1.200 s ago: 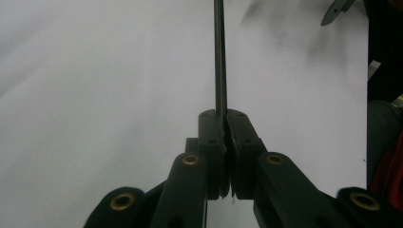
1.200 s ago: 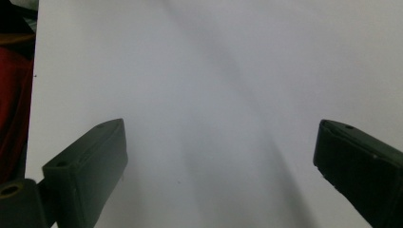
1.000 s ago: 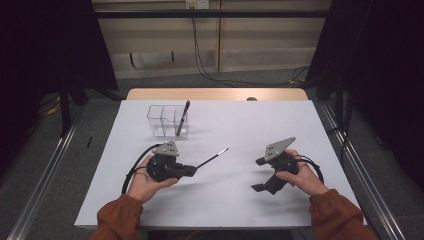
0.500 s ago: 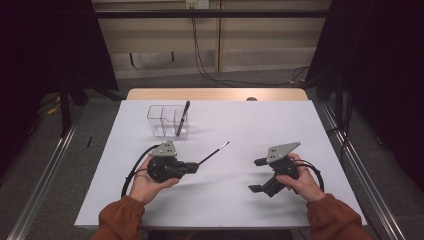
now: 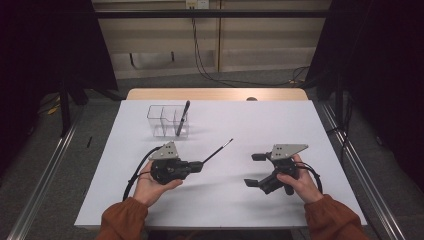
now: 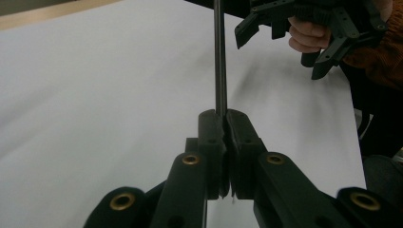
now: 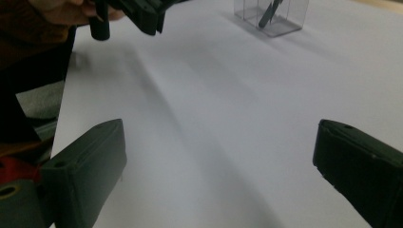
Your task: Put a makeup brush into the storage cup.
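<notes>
A: Nearest the table's front edge, what's there?
B: Two orange sleeves [image 5: 125, 222] w/ hands coming in from the bottom. Left hand [image 5: 150, 182] holds the left gripper [image 5: 199, 164]; right hand [image 5: 300, 182] holds the right gripper [image 5: 256, 170].

A: Left gripper's jaws?
B: Pressed together, pinching a thin dark rod [image 5: 217, 150] at its near end. Left gripper view shows the rod [image 6: 219, 57] running straight out from btwn the two pads. From the high view it angles far-right, tip lifted off the sheet, pale at the end.

A: And the right one?
B: Jaws spread wide, nothing btwn them. Right gripper view has one jaw at each lower corner, bare white sheet [image 7: 214, 118] in the gap. Gripper points left, toward the other hand, well apart from it.

A: Cables?
B: Black cable [image 5: 132, 172] loops left of the left gripper; another loops right of the right one.

A: Farther back?
B: Clear box [image 5: 167, 120] w/ compartments, on the left-centre of the white table [image 5: 260, 115]. A dark pen [image 5: 182, 117] stands tilted in its right compartment, top leaning right. Rod tip is near the box but apart from it.

A: Beyond that?
B: Wooden strip [image 5: 215, 94] along the far edge, then floor w/ wires [image 5: 200, 55].
</notes>
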Motion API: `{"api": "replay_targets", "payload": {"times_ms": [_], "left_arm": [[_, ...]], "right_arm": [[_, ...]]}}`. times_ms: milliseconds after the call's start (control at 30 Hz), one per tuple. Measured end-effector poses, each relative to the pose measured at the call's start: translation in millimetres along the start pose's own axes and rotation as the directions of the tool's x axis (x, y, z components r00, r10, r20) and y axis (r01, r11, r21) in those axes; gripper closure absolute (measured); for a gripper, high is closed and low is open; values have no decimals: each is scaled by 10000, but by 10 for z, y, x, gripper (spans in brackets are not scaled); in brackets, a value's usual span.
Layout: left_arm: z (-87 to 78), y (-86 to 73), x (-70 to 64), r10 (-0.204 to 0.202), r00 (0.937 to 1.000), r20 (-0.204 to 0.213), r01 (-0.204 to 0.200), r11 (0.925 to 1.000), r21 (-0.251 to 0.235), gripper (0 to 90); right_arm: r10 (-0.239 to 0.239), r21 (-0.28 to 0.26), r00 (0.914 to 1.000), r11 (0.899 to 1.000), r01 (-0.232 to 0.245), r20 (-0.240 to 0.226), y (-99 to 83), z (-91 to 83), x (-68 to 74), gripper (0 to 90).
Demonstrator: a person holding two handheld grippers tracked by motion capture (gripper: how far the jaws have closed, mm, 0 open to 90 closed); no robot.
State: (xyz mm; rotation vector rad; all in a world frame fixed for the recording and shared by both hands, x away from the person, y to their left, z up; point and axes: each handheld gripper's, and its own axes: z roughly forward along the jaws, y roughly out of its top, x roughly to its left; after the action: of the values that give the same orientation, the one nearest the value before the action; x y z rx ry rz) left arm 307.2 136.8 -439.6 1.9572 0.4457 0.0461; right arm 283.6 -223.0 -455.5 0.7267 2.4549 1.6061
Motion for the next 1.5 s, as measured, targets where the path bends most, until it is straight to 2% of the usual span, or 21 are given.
{"api": "replay_targets", "payload": {"times_ms": [133, 200, 300, 400, 500, 633, 767, 967, 1033, 1100, 1167, 1267, 1500], "left_arm": [[13, 10, -40, 50, 9999, 88, -46, 9985, -546, 856], [21, 19, -55, 155, 9999, 74, -150, 9981, -592, 856], [41, 24, -74, 85, 9999, 124, -75, 9966, -816, 856], [47, 31, -87, 77, 9998, 204, -58, 9959, -906, 855], [51, 36, -103, 80, 9997, 218, -58, 9951, -987, 856], [55, 36, -122, 119, 9997, 222, -95, 9947, -1026, 855], [78, 34, -148, 163, 9993, 324, -129, 9946, -1026, 855], [116, 27, -138, 194, 9991, 379, -158, 9957, -909, 855], [115, 28, -141, 227, 9989, 407, -189, 9957, -902, 855], [116, 24, -141, 242, 9988, 422, -204, 9959, -883, 855], [122, 20, -141, 236, 9988, 426, -199, 9961, -858, 855], [131, 17, -149, 236, 9987, 460, -196, 9961, -855, 855], [137, 12, -140, 310, 9986, 430, -276, 9966, -771, 855]], "right_arm": [[-242, -606, 9991, 9978, 262, 346, 33, 5, 6, 42], [-248, -818, 9988, 9963, 281, 416, 55, 8, -1, 43], [-233, -1201, 9989, 9924, 282, 415, 99, 11, -11, 43], [-389, -1338, 9987, 9901, 429, 327, 150, 23, -7, 15], [-387, -1566, 9980, 9866, 463, 509, 187, 42, 23, 11], [-357, -1752, 9990, 9837, 399, 266, 235, 70, 41, 15], [-646, -1986, 9979, 9780, 643, 50, 283, 101, 80, 18], [-413, -2302, 9987, 9726, 336, -288, 390, 185, 127, 32], [-431, -2338, 9984, 9717, 333, -369, 415, 219, 137, 89], [-432, -2350, 9970, 9716, 269, -643, 422, 249, 135, 173], [-576, -2262, 9968, 9731, 436, -556, 423, 266, 138, 241], [-458, -2177, 9971, 9755, 316, -605, 423, 278, 122, 272], [-172, -2258, 9962, 9742, -24, -848, 420, 279, 76, 476]]}}
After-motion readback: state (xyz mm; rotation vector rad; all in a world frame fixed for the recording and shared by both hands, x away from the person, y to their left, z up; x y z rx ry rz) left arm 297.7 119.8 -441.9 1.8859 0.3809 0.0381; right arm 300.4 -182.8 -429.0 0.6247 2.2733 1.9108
